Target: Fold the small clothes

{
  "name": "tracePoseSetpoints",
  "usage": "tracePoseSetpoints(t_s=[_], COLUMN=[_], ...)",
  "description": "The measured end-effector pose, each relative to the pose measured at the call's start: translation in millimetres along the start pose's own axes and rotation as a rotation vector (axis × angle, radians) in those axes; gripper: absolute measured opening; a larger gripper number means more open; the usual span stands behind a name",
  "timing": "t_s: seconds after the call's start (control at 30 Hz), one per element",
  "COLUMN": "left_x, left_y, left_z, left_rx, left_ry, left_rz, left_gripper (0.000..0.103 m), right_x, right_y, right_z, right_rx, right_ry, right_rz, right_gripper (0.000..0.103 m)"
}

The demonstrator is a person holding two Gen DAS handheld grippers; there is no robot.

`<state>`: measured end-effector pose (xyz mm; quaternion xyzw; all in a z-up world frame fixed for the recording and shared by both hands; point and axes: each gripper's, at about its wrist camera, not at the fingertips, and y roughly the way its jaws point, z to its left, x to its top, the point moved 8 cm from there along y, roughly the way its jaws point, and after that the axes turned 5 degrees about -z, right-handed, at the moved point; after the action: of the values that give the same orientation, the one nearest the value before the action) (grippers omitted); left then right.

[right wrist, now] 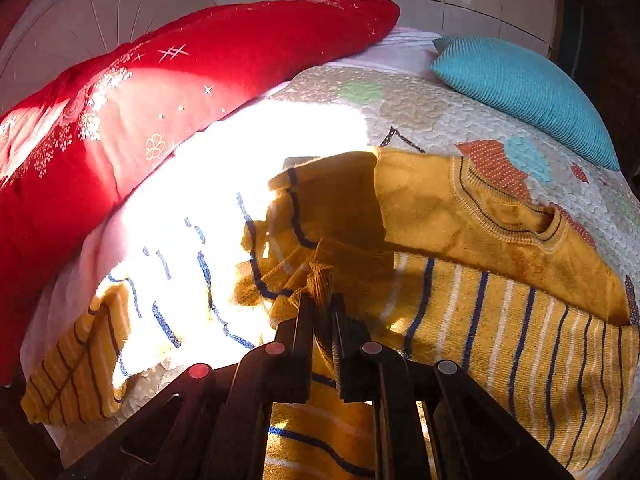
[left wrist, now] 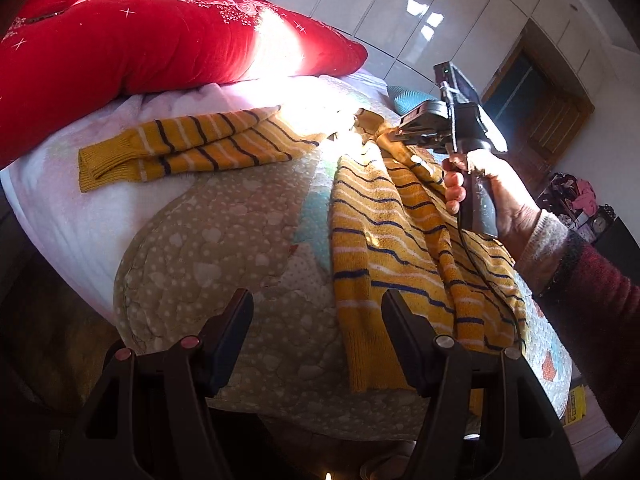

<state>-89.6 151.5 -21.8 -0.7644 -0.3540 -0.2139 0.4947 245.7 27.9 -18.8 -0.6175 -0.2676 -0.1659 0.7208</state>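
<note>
Already the right tool (right wrist: 318,308) pinches a bunch of the yellow striped sweater (left wrist: 400,216) on the bed (left wrist: 240,216); the left tool (left wrist: 316,320) hangs wide open, empty, nearest the hem, sleeve (left wrist: 180,148) stretching away leftward.

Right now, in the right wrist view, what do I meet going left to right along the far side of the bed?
Red quilt → sweater collar → teal pillow.
</note>
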Motion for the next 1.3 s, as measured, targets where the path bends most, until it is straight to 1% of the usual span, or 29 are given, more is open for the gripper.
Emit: tracePoseSetpoints(t_s=[0.07, 0.13, 0.23, 0.27, 0.3, 0.33, 0.4, 0.47, 0.57, 0.63, 0.67, 0.73, 0.8, 0.83, 0.9, 0.93, 0.97, 1.03, 1.1, 1.13, 1.17, 1.2, 1.23, 1.3], left_x=[-0.2, -0.4, -1.7, -2.4, -3.4, -4.4, -7.3, -10.5, -19.3, -26.2, -29.4, -34.9, -38.0, -40.1, -41.4, -41.4, -40.8, -39.9, -39.9, -39.3, -39.2, -38.9, -38.3, -40.2], left_y=[-2.2, -3.7, -6.7, -9.0, -10.8, -12.9, -19.8, -26.4, -36.3, -40.7, -42.4, -45.0, -46.7, -48.0, -46.9, -46.7, -46.3, -46.9, -49.1, -49.5, -50.9, -52.4, -53.8, -57.1], left_z=[4.7, 9.5, 15.6, 19.1, 23.5, 28.2, 41.1, 55.1, 74.2, 84.5, 88.7, 94.1, 96.1, 95.7, 93.9, 93.8, 93.5, 92.5, 93.2, 93.4, 94.3, 95.8, 98.3, 103.9], left_rx=[0.003, 0.007, 0.011, 0.015, 0.019, 0.022, 0.035, 0.058, 0.089, 0.098, 0.096, 0.090, 0.081, 0.077, 0.068, 0.063, 0.058, 0.049, 0.044, 0.042, 0.041, 0.042, 0.044, 0.057], left_ry=[-0.010, -0.020, -0.032, -0.042, -0.055, -0.069, -0.105, -0.141, -0.181, -0.211, -0.227, -0.255, -0.270, -0.271, -0.272, -0.273, -0.274, -0.277, -0.286, -0.291, -0.295, -0.297, -0.298, -0.300], left_rz=[-0.003, -0.004, -0.009, -0.015, -0.019, -0.022, -0.028, -0.036, -0.034, -0.025, -0.023, -0.022, -0.024, -0.025, -0.026, -0.026, -0.028, -0.036, -0.044, -0.047, -0.049, -0.052, -0.057, -0.067], left_gripper=[0.066, 0.066, 0.066, 0.066, 0.066, 0.066, 0.066, 0.066, 0.066, 0.066, 0.066, 0.066, 0.066, 0.066, 0.066, 0.066, 0.066, 0.066, 0.066, 0.066, 0.066, 0.066, 0.066, 0.067], right_x=[-11.7, -15.4, -16.6, -17.0, -17.7, -20.1, -29.4, -45.4, -75.1, -95.2, -105.4, -114.7, -117.1, -117.5, -118.6, -114.7, -107.3, -86.4, -68.2, -63.1, -62.2, -63.3, -65.1, -72.1], right_y=[8.3, 0.0, -25.3, -35.6, -46.8, -56.9, -71.6, -83.3, -92.7, -90.1, -87.1, -78.6, -65.1, -54.2, -31.0, -23.5, -19.7, -15.6, -11.6, -9.5, -8.5, -11.6, -19.2, -38.4], right_z=[7.6, 12.7, 31.8, 42.0, 55.8, 71.6, 106.2, 146.6, 202.2, 233.5, 246.4, 267.1, 280.8, 286.8, 297.5, 301.7, 306.0, 315.9, 323.7, 326.0, 327.4, 328.4, 329.0, 329.0], right_rx=[0.019, 0.051, 0.131, 0.149, 0.179, 0.215, 0.288, 0.365, 0.446, 0.486, 0.516, 0.573, 0.580, 0.569, 0.566, 0.566, 0.570, 0.564, 0.506, 0.474, 0.458, 0.468, 0.493, 0.508], right_ry=[-0.012, -0.008, -0.022, -0.047, -0.079, -0.110, -0.180, -0.259, -0.394, -0.447, -0.442, -0.394, -0.351, -0.340, -0.300, -0.265, -0.231, -0.211, -0.246, -0.265, -0.274, -0.275, -0.278, -0.313], right_rz=[0.036, 0.021, -0.005, -0.021, -0.032, -0.039, -0.039, -0.029, -0.010, 0.026, 0.055, 0.111, 0.140, 0.167, 0.251, 0.263, 0.252, 0.190, 0.110, 0.096, 0.104, 0.112, 0.105, 0.074], right_gripper=[0.022, 0.023, 0.025, 0.028, 0.031, 0.036, 0.042, 0.053, 0.063, 0.064, 0.064, 0.064, 0.064, 0.064, 0.064, 0.064, 0.064, 0.064, 0.065, 0.065, 0.065, 0.065, 0.065, 0.066])
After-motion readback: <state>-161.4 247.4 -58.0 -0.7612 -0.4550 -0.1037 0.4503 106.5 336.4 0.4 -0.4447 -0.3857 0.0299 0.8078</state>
